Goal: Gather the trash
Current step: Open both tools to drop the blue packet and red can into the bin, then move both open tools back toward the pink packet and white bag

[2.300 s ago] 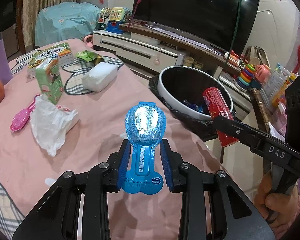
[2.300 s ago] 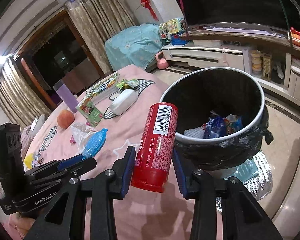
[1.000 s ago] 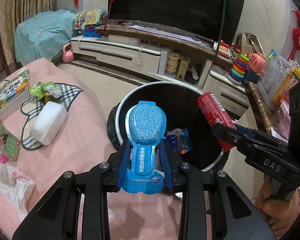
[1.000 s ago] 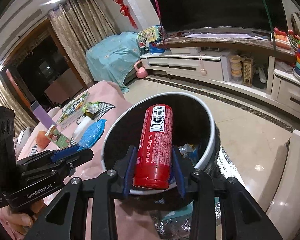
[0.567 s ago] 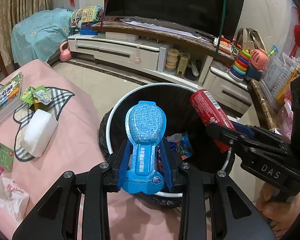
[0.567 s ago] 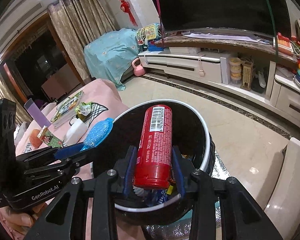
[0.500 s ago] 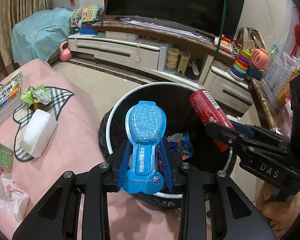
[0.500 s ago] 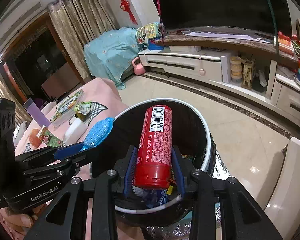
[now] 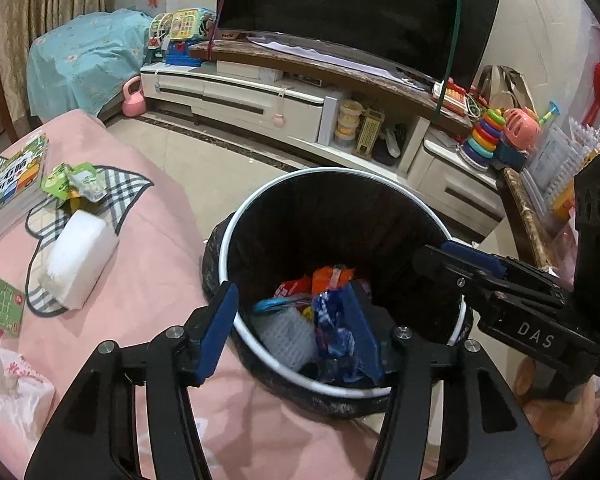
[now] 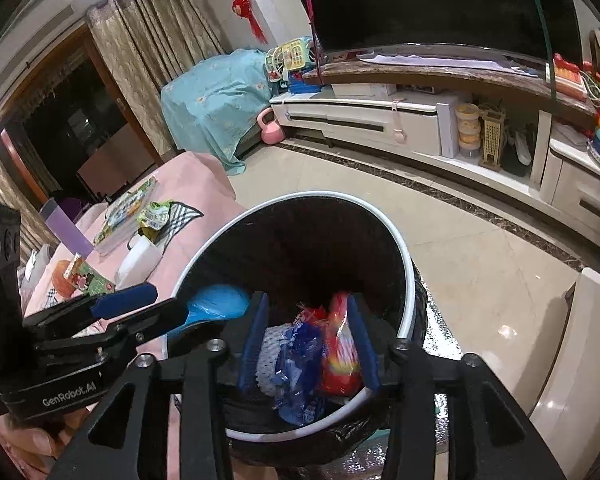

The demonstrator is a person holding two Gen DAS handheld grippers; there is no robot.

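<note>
Two drops under way: left gripper (image 9: 288,296) and right gripper (image 10: 307,300) hang over the bin (image 9: 340,170), jaws opening, nothing pinched between them.
The glossy red can (image 10: 340,340), blurred, is down among crinkled wrappers in the round, black-lined bin; the blue pack (image 10: 216,304) shows just inside its white rim. The next move probably means swinging back to the pink cloth (image 9: 148,264) for the soft crumpled tissue (image 9: 12,376).

Glossy beige tile floor (image 10: 440,224), white TV cabinet (image 9: 236,94), patterned curtains (image 10: 140,56), dark television (image 9: 360,12).
</note>
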